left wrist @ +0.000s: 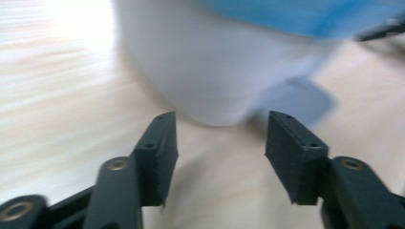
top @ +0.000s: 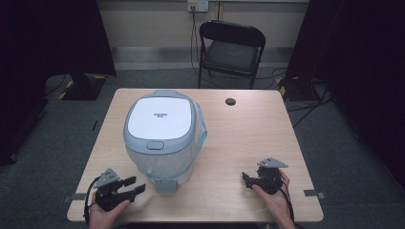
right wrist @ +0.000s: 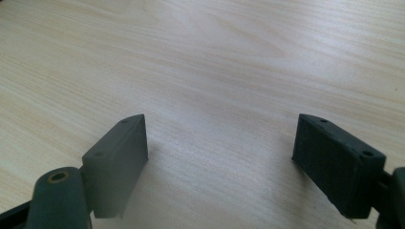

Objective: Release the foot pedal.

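- Pedal bin (top: 162,136) sits left of centre on the table (top: 248,138); front and foot pedal (top: 165,186) face the person, likely so a tool can reach them from the near edge.
- Bin lid (top: 162,117): white flat panel in a pale grey-blue rounded frame, shut; small oblong push tab at its front edge.
- Bin body is smooth pale plastic, tapering downward; a blue bag liner (top: 204,131) shows at the right under the rim, thin and crinkly by the look.
- Left gripper (top: 134,185) is held low just left of the pedal, near the bin base and not touching it; jaws spread, nothing between them.
- In the left gripper view the pale bin wall (left wrist: 210,67) fills the gap ahead, with the grey pedal at right, heavily blurred.
- Right gripper (top: 246,180) rests well right of the bin, parked by my read; jaws spread wide, over bare wood in the right gripper view.
- Jaw pads (right wrist: 125,157) are matt black blocks with flat faces.
- Table is light wood-grain laminate with a dark cable hole (top: 230,101) at the rear.
- Black folding chair (top: 231,47) stands behind the table, padded seat.
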The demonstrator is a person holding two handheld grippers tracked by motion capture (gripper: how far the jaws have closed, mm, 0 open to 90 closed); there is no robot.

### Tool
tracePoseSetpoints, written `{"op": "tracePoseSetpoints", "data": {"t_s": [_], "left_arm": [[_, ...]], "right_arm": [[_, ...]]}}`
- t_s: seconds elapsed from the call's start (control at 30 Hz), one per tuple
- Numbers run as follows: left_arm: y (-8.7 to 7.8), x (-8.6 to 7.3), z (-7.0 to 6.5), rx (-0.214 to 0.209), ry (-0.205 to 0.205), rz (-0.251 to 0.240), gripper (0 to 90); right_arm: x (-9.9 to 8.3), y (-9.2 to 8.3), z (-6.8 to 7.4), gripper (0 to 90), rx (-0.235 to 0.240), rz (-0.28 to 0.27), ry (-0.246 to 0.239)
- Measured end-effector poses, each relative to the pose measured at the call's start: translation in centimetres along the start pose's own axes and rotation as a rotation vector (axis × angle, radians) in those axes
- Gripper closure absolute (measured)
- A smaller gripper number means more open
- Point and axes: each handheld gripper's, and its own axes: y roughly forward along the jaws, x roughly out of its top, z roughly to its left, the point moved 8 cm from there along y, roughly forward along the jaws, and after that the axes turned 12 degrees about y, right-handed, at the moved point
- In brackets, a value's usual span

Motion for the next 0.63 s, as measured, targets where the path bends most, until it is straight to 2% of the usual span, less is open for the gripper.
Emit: {"op": "tracePoseSetpoints", "data": {"t_s": [0.1, 0.17, 0.2, 0.27, 0.37, 0.43, 0.5, 0.53, 0.63], "left_arm": [[0.0, -0.1, 2.9, 0.091, 0.001, 0.034, 35.9], [0.8, -0.8, 4.2, 0.113, -0.006, 0.103, 30.9], [1.1, -1.0, 4.5, 0.128, 0.005, 0.133, 30.5], [1.7, -1.4, 4.8, 0.16, 0.058, 0.17, 27.2], [2.0, -1.8, 5.6, 0.194, 0.074, 0.182, 26.1], [2.1, -2.0, 5.8, 0.209, 0.06, 0.172, 19.5], [2.3, -2.0, 5.8, 0.214, 0.052, 0.153, 16.9], [2.3, -2.0, 5.9, 0.217, 0.061, 0.158, 16.3], [2.4, -1.9, 5.8, 0.219, 0.051, 0.159, 14.7]], "right_arm": [[0.0, 0.0, 0.0, 18.0, 0.0, 0.0, 0.0], [0.0, 0.0, 0.0, 18.1, 0.0, 0.0, 0.0], [0.0, 0.0, 0.0, 18.0, 0.001, 0.0, 0.0], [0.0, 0.0, 0.0, 18.1, 0.0, 0.0, 0.0], [0.0, 0.0, 0.0, 18.1, 0.0, 0.0, -0.001], [0.0, 0.0, 0.0, 18.0, 0.0, 0.0, 0.0], [0.0, 0.0, 0.0, 18.0, 0.0, 0.0, 0.0], [0.0, 0.0, 0.0, 18.0, 0.0, 0.0, -0.001], [0.0, 0.0, 0.0, 18.0, 0.0, 0.0, -0.002]]}}
